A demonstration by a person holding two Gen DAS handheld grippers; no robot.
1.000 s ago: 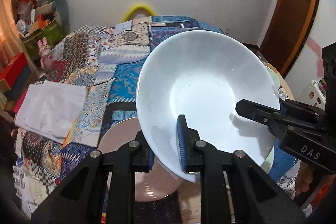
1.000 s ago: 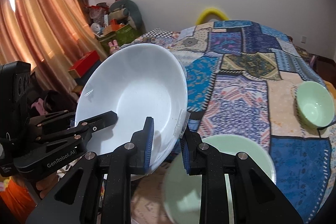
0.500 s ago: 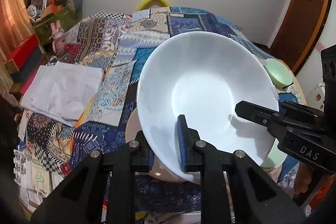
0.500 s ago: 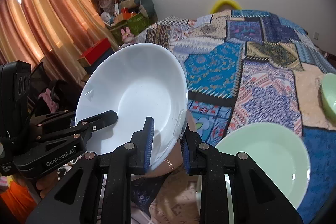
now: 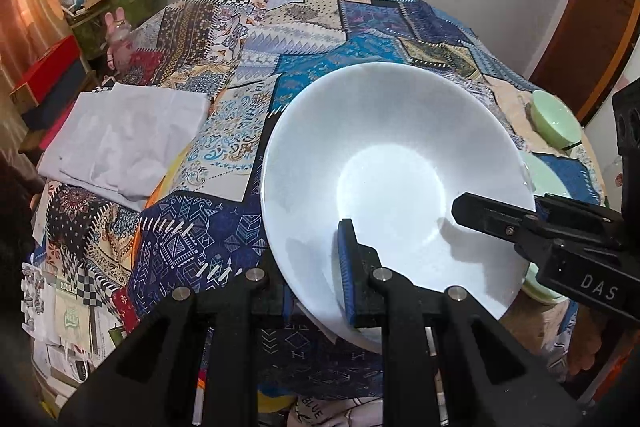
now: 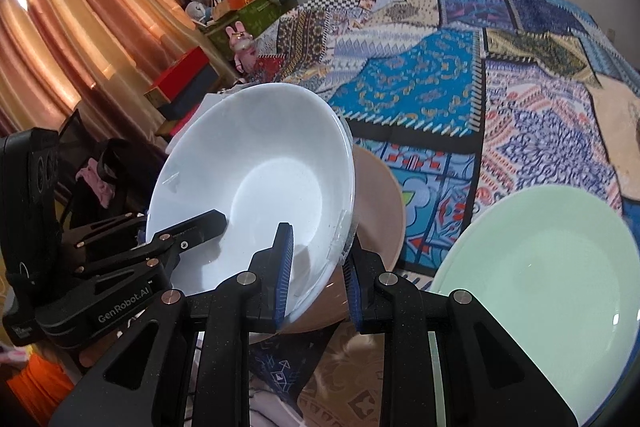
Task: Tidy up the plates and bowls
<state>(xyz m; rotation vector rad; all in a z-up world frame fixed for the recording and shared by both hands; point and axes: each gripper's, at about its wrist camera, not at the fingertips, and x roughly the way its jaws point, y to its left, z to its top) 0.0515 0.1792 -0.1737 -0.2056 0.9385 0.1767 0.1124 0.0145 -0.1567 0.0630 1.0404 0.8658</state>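
White bowl (image 6: 256,187): your left tool (image 5: 316,283) and right tool (image 6: 318,271) each clamp opposite rims, holding it tilted directly above the pink plate (image 6: 380,203), green plate (image 6: 540,275) beside.

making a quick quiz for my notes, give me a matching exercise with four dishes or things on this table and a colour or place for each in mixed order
Things:
1. deep white glass bowl
2. wide pale green plate
3. flat pinkish-brown plate
4. folded white cloth

Places or states:
A. lying on the patchwork tablecloth, far side from the green dishes
B. partly hidden behind the held bowl
C. pinched at its rim by both claws
D. resting on the table beside the right claw

Pairs: 1-C, 2-D, 3-B, 4-A
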